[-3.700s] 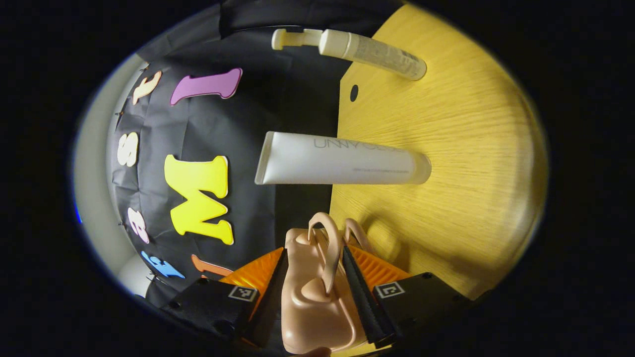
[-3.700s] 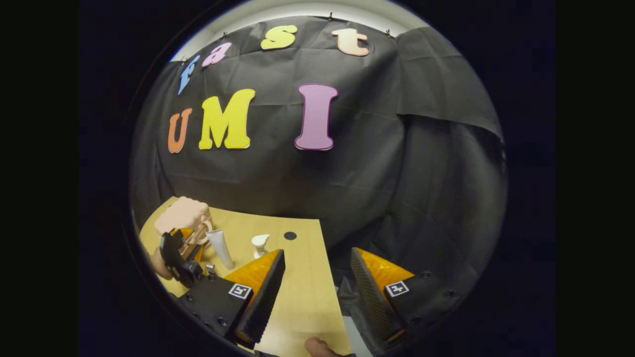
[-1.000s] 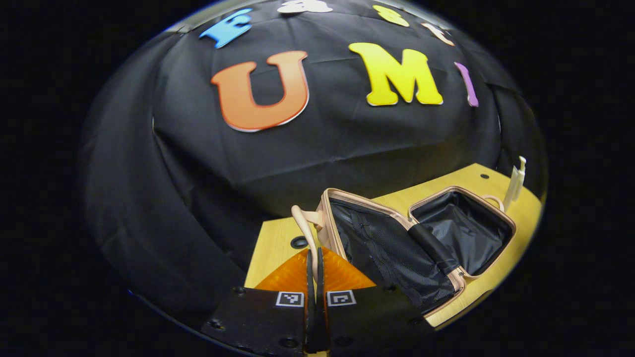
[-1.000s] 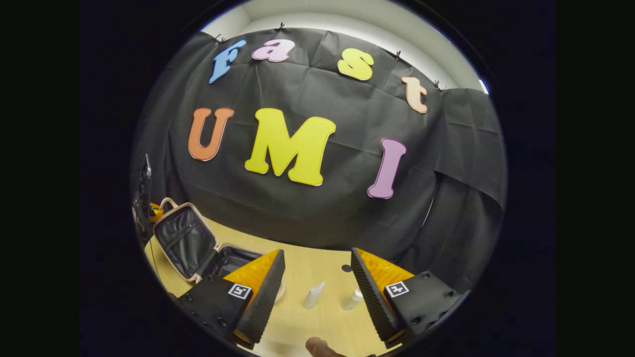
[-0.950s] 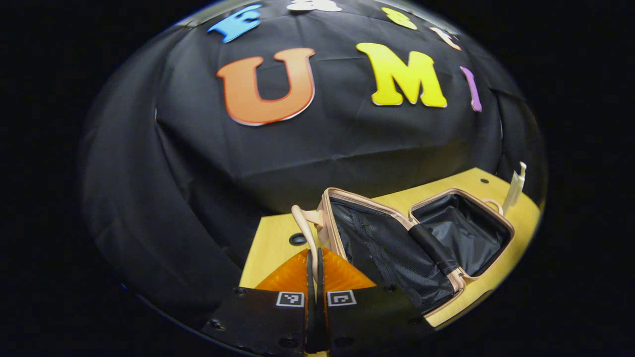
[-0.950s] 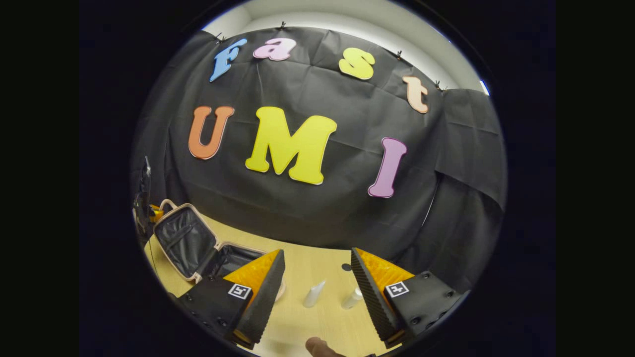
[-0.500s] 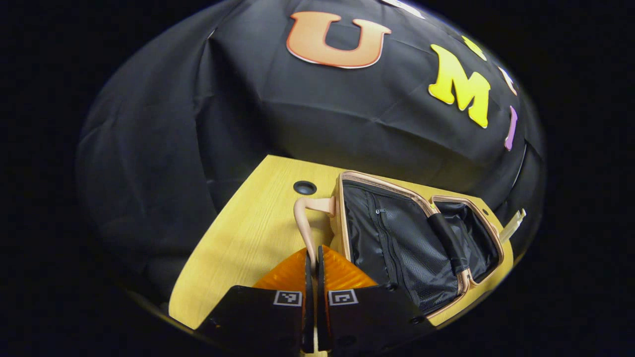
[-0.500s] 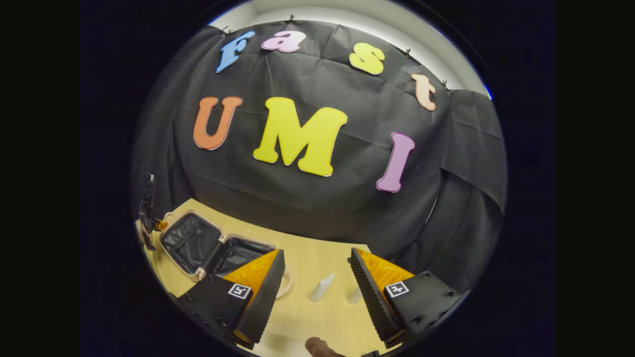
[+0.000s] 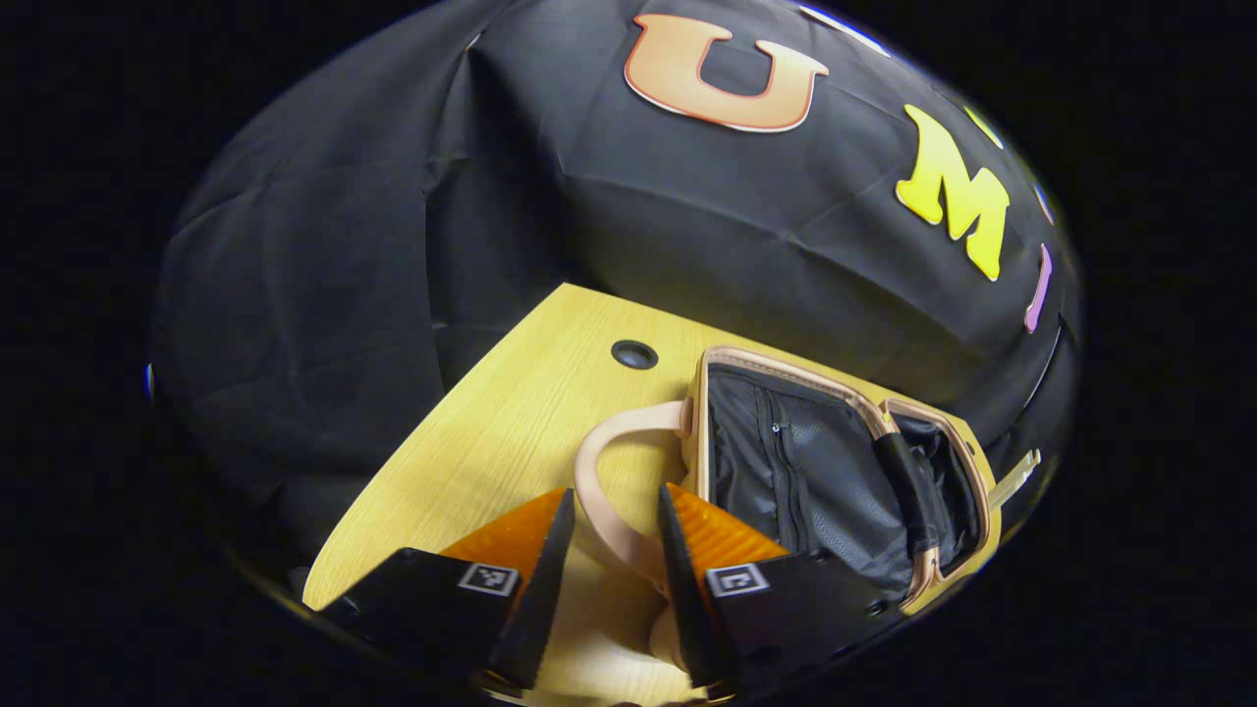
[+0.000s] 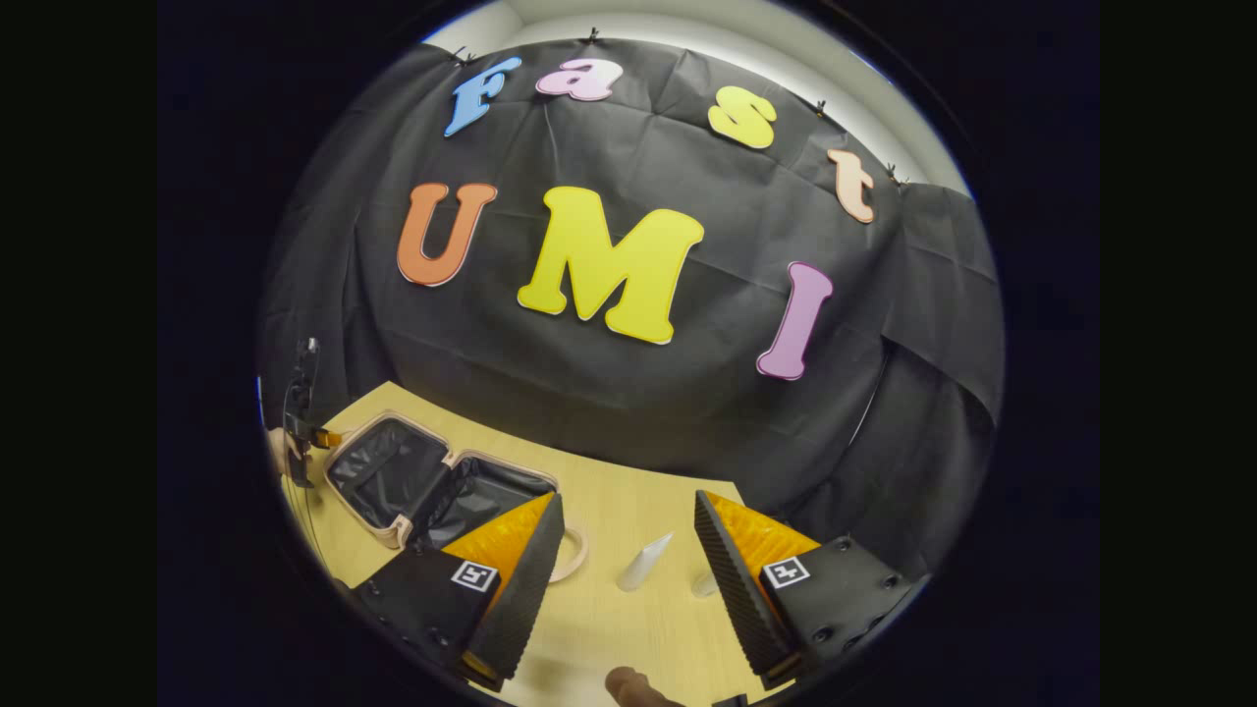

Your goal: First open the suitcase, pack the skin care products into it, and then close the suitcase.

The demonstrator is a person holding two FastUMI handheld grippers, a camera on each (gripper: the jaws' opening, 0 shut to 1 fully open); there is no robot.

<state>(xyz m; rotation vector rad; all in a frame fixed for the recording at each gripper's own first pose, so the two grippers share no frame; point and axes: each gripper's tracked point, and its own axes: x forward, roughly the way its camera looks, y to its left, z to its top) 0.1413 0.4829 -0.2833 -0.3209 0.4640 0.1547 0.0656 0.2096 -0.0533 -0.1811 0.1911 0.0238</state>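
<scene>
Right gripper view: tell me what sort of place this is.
Likely a staged recording booth, not a home: a black cloth wall hangs behind a bare wooden table, with an open suitcase and a white tube laid out.

Suitcase open; skin care products unpacked.
Small pink hard-shell suitcase with black lining point(image 9: 815, 471) lies spread flat on tabletop, handle outward. White squeeze tube point(image 10: 643, 564) and white bottle point(image 10: 703, 584) stand apart beside it.
</scene>
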